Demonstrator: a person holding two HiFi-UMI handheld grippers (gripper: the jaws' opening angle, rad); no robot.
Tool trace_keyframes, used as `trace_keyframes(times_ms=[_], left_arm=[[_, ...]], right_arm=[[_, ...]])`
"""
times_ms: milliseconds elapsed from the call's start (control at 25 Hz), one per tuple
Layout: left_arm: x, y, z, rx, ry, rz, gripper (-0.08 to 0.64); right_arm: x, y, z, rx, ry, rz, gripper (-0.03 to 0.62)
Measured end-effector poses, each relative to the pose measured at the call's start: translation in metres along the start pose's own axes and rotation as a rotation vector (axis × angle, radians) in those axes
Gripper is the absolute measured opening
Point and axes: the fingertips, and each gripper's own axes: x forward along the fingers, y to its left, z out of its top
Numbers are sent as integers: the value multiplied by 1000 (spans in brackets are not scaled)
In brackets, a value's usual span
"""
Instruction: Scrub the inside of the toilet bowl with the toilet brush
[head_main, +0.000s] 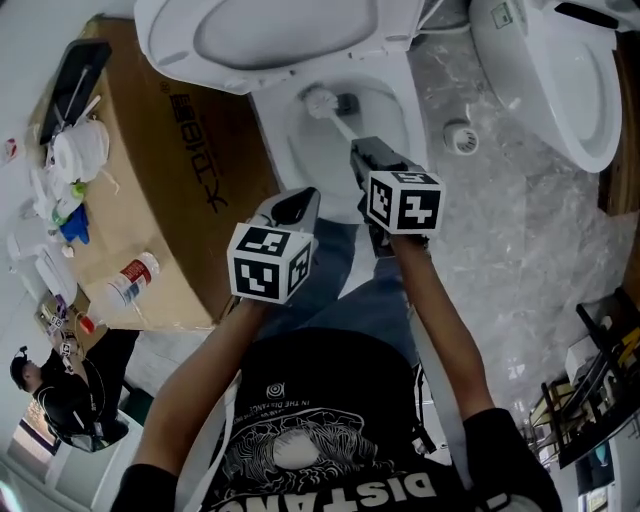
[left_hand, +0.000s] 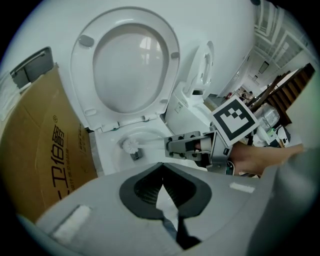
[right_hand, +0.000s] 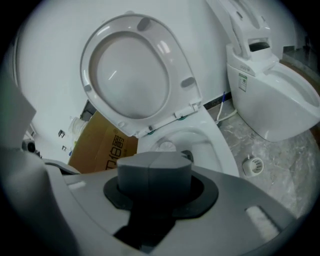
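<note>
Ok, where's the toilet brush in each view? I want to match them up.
Head view: the toilet brush is at upper centre, inside the bowl, white head uppermost.
Left gripper view: it is at centre-left, lying level over the bowl, head to the left.
Right gripper view: only its white head shows, at centre, just above the jaws.
Shared landmark: the raised toilet seat, just above the brush in every view.

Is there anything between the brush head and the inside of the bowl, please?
Nothing visible stands in the way. The seat is raised, and the brush head, held by the right claw, is inside the bowl.
</note>
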Motion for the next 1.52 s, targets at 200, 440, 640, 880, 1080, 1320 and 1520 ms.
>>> trace_keyframes(times_ms=[200, 440, 640, 880, 1080, 1320, 1520], left_arm=[[2, -8, 0, -4, -4, -1, 2], [7, -30, -7, -17, -14, -16, 2], [8, -47, -10, -39, -45, -16, 2], [4, -63, -26, -68, -60, -7, 2], [4, -75, -40, -111, -71, -10, 2], [-1, -71, -46, -145, -88, 4, 2], [-4, -62, -47, -159, -92, 6, 1]], right_arm=[[-16, -34, 6, 68, -50, -69, 150], [-47, -63, -3, 75, -52, -119, 150], [-72, -78, -20, 57, -33, -138, 150], [-93, -84, -55, 38, 12, -142, 150], [-108, -86, -85, 2, 81, -133, 150], [-108, -66, -119, -10, 156, -88, 150], [-93, -39, -128, -18, 186, -37, 150]])
